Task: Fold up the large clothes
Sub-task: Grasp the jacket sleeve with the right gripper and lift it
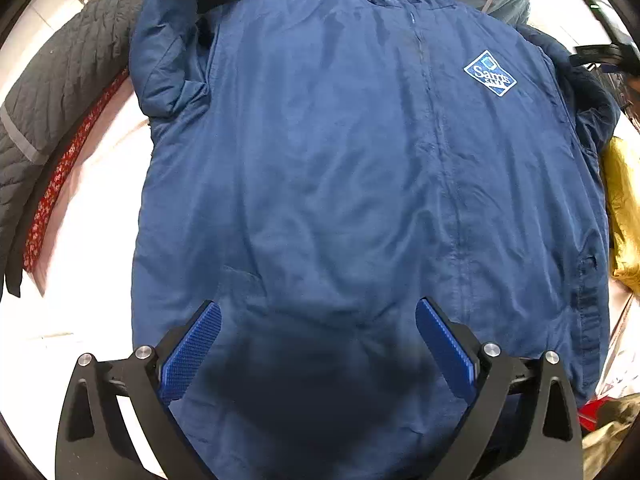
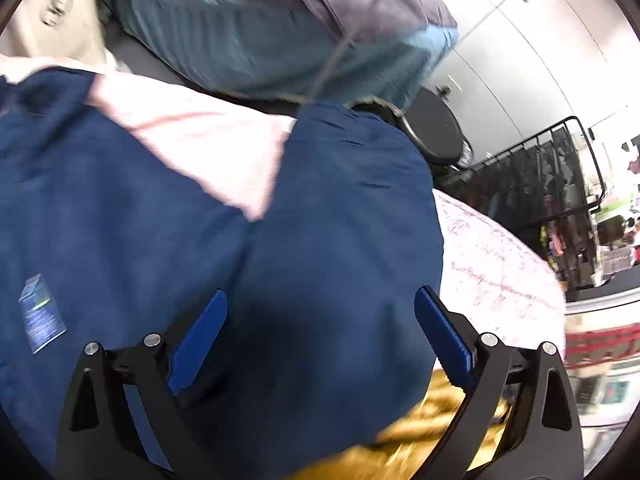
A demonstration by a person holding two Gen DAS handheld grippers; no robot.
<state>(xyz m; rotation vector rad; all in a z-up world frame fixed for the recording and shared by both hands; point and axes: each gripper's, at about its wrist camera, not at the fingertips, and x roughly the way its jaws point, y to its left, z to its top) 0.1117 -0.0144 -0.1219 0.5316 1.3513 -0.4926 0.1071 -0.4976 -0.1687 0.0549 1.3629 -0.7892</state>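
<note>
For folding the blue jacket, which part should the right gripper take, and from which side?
Probably the sleeve of the blue jacket: it sticks out sideways from the flat body. The right gripper hovers over it, jaws open; come down from above and pinch near its outer edge.

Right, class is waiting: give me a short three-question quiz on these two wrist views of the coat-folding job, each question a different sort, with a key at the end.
1. True or false: the blue jacket lies front side up, its logo patch showing.
2. Multiple choice: in the left wrist view, what lies at the jacket's left? A) a black quilted coat B) a white towel C) a green backpack
3. Fill in: the left gripper and the right gripper both stand ____ above the blue fabric, gripping nothing.

Key
1. True.
2. A.
3. Open. The golden fabric under the right gripper is also not gripped.
</note>
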